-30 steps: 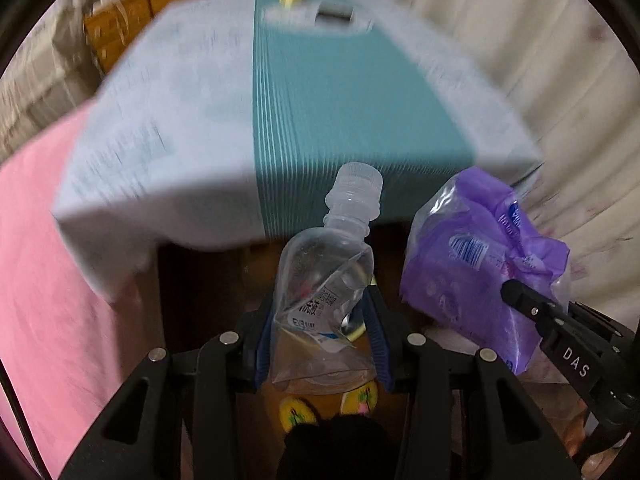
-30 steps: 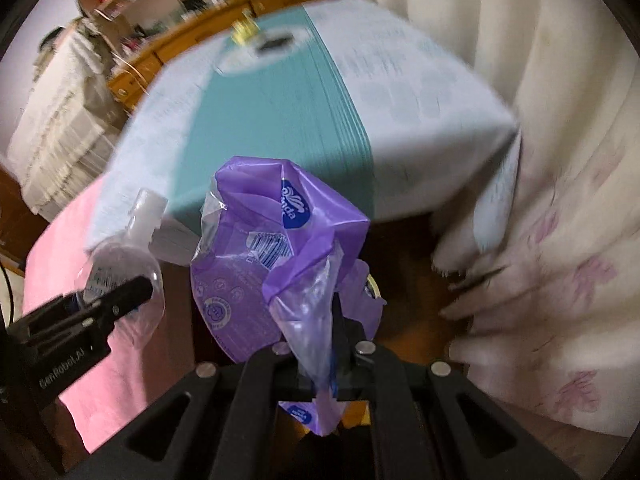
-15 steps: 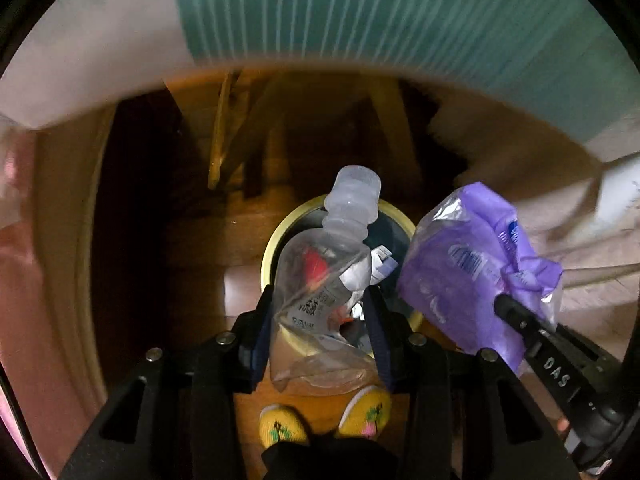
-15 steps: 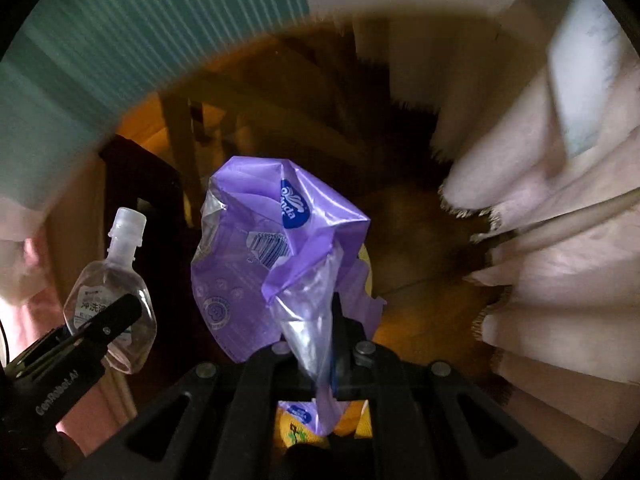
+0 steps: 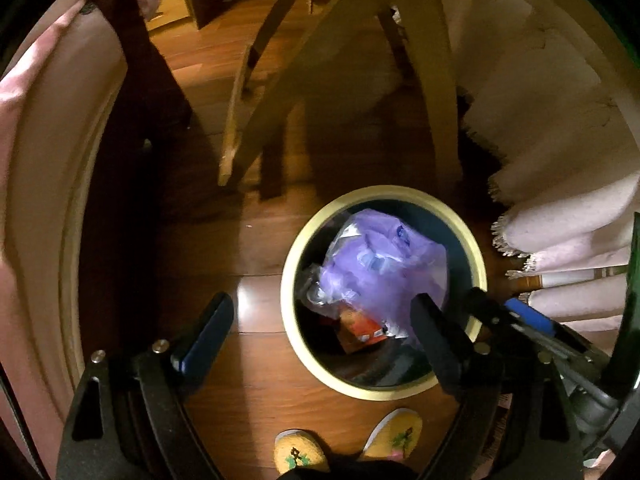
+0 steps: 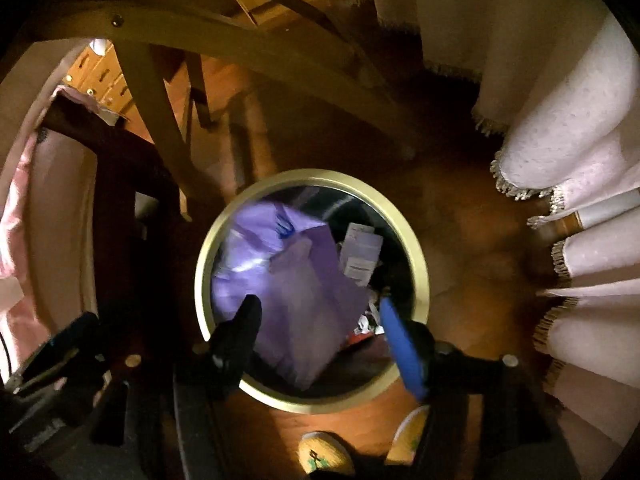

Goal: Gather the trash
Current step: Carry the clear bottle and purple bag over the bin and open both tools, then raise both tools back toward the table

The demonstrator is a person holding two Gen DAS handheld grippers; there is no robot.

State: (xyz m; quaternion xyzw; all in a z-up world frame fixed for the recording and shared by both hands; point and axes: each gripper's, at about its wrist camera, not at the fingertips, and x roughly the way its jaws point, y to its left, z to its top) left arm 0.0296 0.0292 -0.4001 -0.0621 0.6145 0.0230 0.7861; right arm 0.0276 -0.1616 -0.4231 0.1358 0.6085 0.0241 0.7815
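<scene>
Room: we look down at a wooden floor [image 5: 248, 400] under bench legs, fringed curtains to one side.
Bin: a round bin [image 5: 288, 280], cream-rimmed, stands on the floor so trash dropped from above lands in it.
Purple wrapper: crumpled purple wrapper [image 5: 384, 268], motion-blurred, lying inside the bin atop other litter.
Left claw: the left claw [image 5: 320, 320] has just spread wide, nothing between its jaws.
Right claw: the right claw [image 6: 320, 316] has just been opening above the bin, wrapper released.

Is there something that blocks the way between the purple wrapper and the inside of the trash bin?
Nothing visible does. The purple wrapper is already within the rim of the trash bin, on top of other trash. The right gripper has just been opening; its fingers stand apart above the wrapper without pressing it.
</scene>
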